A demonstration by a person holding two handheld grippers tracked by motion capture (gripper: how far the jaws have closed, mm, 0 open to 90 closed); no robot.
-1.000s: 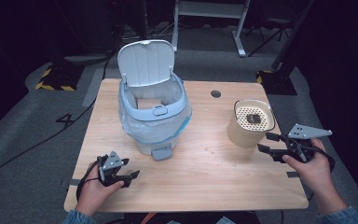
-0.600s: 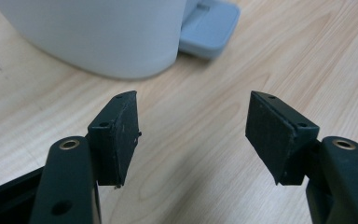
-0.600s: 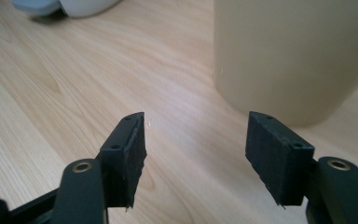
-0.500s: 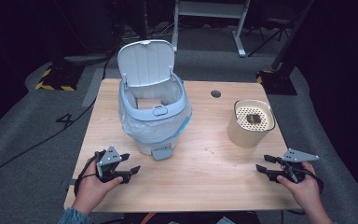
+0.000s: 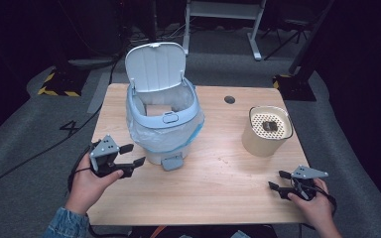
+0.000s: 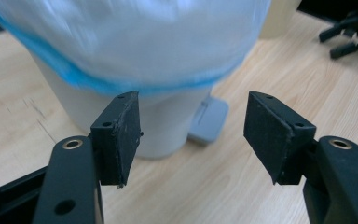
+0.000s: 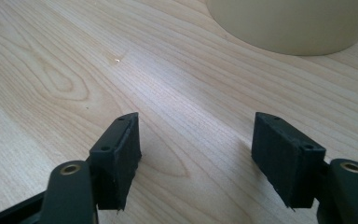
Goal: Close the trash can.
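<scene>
Since the earlier frame my left gripper (image 5: 131, 154) has risen, wide and empty, toward the bin (image 5: 162, 123) at centre, whose liner (image 6: 135, 42) I judge next; my right gripper (image 5: 276, 180), empty, its jaws just opening, rests lower right.

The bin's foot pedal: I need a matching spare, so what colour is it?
Grey, on the pedal at the bin's base; the high view shows it best.

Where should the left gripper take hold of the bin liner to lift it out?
Probably at the liner's blue-edged overhang below the bin rim, on the side facing the left gripper. There the plastic hangs loose outside the wall, a fold that open jaws could pinch from the side. The raised lid blocks the back, so coming in low from the front-left looks easiest.
</scene>
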